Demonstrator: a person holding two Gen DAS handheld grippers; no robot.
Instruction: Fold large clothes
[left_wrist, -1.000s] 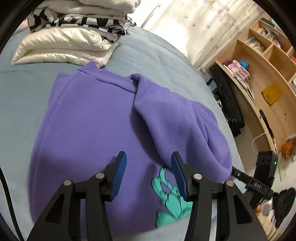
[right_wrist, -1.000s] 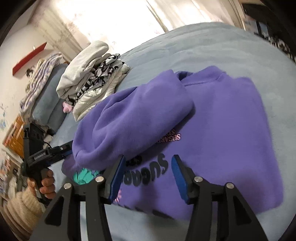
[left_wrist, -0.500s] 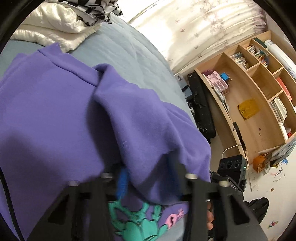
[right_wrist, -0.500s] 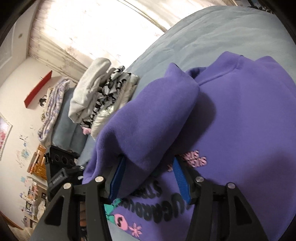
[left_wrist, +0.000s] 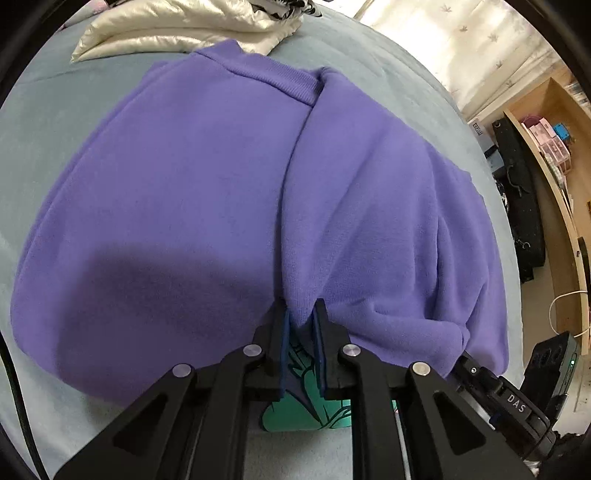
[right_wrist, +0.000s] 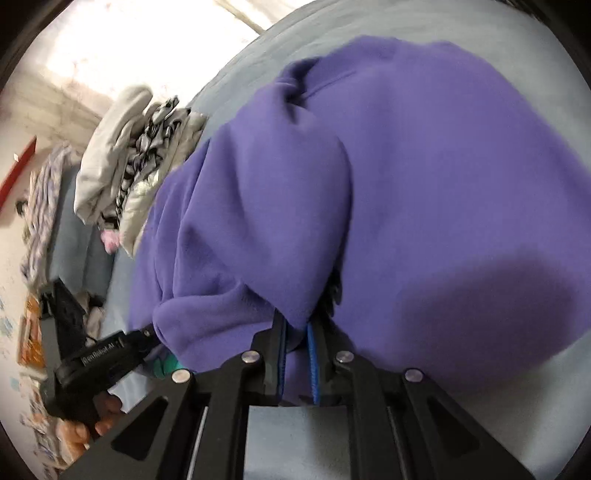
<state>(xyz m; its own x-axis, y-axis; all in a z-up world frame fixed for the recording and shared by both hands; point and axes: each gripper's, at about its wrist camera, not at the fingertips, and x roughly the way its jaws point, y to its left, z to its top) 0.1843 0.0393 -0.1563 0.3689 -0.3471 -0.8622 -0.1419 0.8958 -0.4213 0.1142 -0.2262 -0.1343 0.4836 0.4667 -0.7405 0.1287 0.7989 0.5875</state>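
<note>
A purple sweatshirt (left_wrist: 192, 192) lies on a grey-blue bed (left_wrist: 48, 110), one sleeve folded over its body. My left gripper (left_wrist: 301, 314) is shut on the near edge of that folded sleeve; a teal print (left_wrist: 306, 417) shows below the jaws. My right gripper (right_wrist: 295, 325) is shut on the sweatshirt (right_wrist: 443, 184) too, pinching the folded sleeve's edge (right_wrist: 258, 240) near the hem. The other gripper shows at the lower right of the left wrist view (left_wrist: 517, 406) and at the lower left of the right wrist view (right_wrist: 103, 358).
A stack of folded clothes (left_wrist: 192, 26) lies at the head of the bed, also in the right wrist view (right_wrist: 129, 155). Wooden shelves (left_wrist: 554, 147) and a black bag (left_wrist: 521, 206) stand right of the bed. A curtained window (right_wrist: 129, 44) is behind.
Both grippers moved forward onto the folded sleeve and closed on its edge; a second ago both were open above the sweatshirt.
</note>
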